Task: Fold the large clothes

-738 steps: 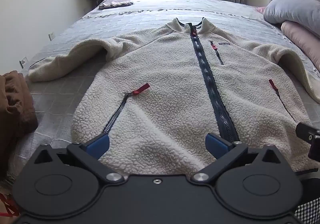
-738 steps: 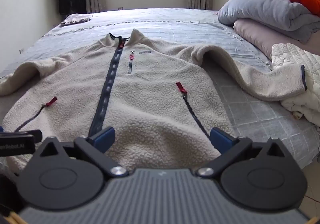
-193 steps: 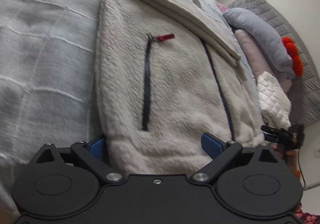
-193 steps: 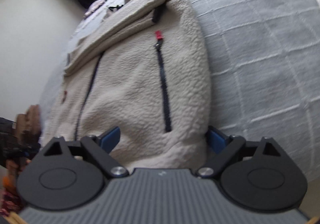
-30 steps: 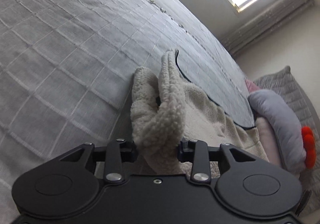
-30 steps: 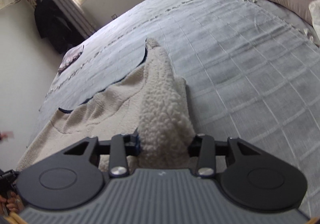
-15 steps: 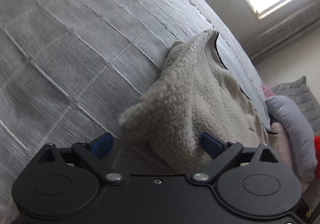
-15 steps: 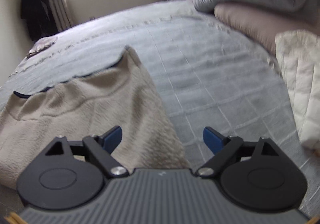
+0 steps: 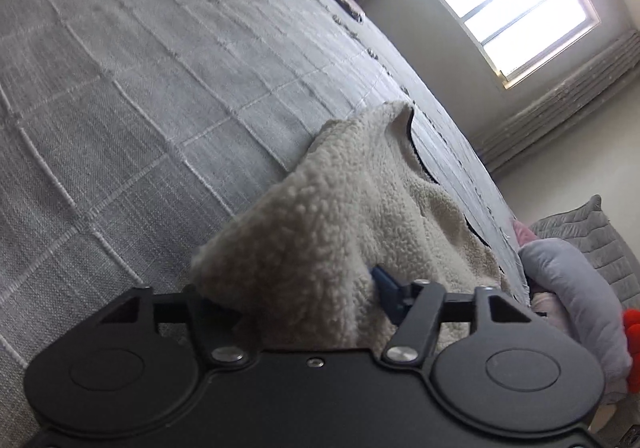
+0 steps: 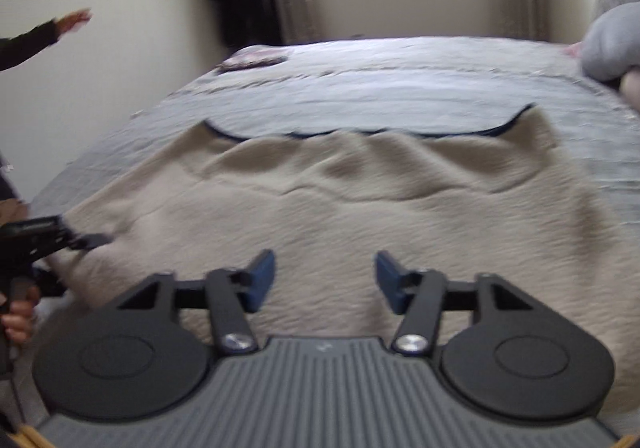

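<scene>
Now folded up and flat, fleece (image 10: 360, 208) lies at twelve o'clock of right claw (image 10: 325, 280), half-spread, empty; left claw (image 9: 304, 300) closing round its corner.

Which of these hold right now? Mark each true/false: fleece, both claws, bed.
1. Fleece is bunched between the left claw's fingers. True; its jaws have just been closing on it.
2. The right claw pinches the fleece. False: its jaws, though just closing, stand apart above the fleece with nothing pinched.
3. The fleece lies with its front zipper facing up. False: no zipper shows; a plain side faces up.
4. The fleece lies on a grey bed cover. True.
</scene>
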The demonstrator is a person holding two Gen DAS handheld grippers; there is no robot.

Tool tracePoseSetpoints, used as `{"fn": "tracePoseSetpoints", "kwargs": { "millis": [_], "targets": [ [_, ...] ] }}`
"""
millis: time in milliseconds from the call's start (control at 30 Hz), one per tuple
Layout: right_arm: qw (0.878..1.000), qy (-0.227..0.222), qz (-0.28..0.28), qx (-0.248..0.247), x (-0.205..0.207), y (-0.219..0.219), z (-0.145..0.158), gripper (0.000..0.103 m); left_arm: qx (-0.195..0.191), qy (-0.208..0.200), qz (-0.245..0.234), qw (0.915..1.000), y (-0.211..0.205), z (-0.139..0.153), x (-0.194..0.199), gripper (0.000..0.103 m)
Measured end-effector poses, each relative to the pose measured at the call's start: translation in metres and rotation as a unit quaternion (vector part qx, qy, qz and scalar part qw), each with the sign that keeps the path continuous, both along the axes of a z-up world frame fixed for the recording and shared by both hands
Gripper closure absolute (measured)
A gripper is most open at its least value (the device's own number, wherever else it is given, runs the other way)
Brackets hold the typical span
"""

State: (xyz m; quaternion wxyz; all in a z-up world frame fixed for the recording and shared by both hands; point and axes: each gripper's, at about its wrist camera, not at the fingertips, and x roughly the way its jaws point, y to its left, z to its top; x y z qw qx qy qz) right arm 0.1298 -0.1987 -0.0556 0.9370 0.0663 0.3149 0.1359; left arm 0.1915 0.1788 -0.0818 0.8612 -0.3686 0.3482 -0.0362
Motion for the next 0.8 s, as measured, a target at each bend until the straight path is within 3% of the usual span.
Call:
{"fn": "tracePoseSetpoints", "kwargs": {
  "millis": [67, 200, 333, 467, 567, 667, 733, 767, 800],
  "targets": [
    [1.0, 0.01, 0.021, 0.015, 0.001, 0.008, -0.005, 0.067, 0.026, -0.025, -0.001, 0.9994, -0.005, 0.012, -0.005, 0.056],
    [0.999, 0.037, 0.021, 0.026, 0.008, 0.011, -0.016, 0.069, 0.067, -0.085, -0.009, 0.9941, -0.018, 0.04, -0.016, 0.062],
    [0.998, 0.05, 0.023, 0.037, 0.01, 0.009, -0.023, 0.069, 0.11, -0.155, -0.033, 0.9812, -0.041, 0.075, -0.027, 0.064],
    [0.998, 0.052, 0.021, 0.042, 0.011, 0.009, -0.026, 0.069, 0.128, -0.24, -0.082, 0.9589, -0.073, 0.115, -0.04, 0.067],
    [0.997, 0.051, 0.018, 0.063, 0.009, 0.002, -0.027, 0.069, 0.151, -0.294, -0.146, 0.9324, -0.121, 0.138, -0.051, 0.068],
    [0.993, 0.043, 0.026, 0.105, 0.005, -0.013, -0.027, 0.069, 0.17, -0.319, -0.209, 0.9088, -0.17, 0.147, -0.054, 0.068],
    [0.987, 0.052, 0.028, 0.148, 0.002, -0.033, -0.022, 0.068, 0.178, -0.324, -0.239, 0.8981, -0.198, 0.145, -0.054, 0.068],
    [0.984, 0.055, 0.022, 0.168, -0.001, -0.046, -0.017, 0.065, 0.182, -0.325, -0.252, 0.8932, -0.211, 0.143, -0.055, 0.068],
    [0.981, 0.049, 0.008, 0.186, -0.005, -0.059, -0.012, 0.056, 0.186, -0.324, -0.267, 0.8884, -0.223, 0.139, -0.056, 0.068]
  ]
}}
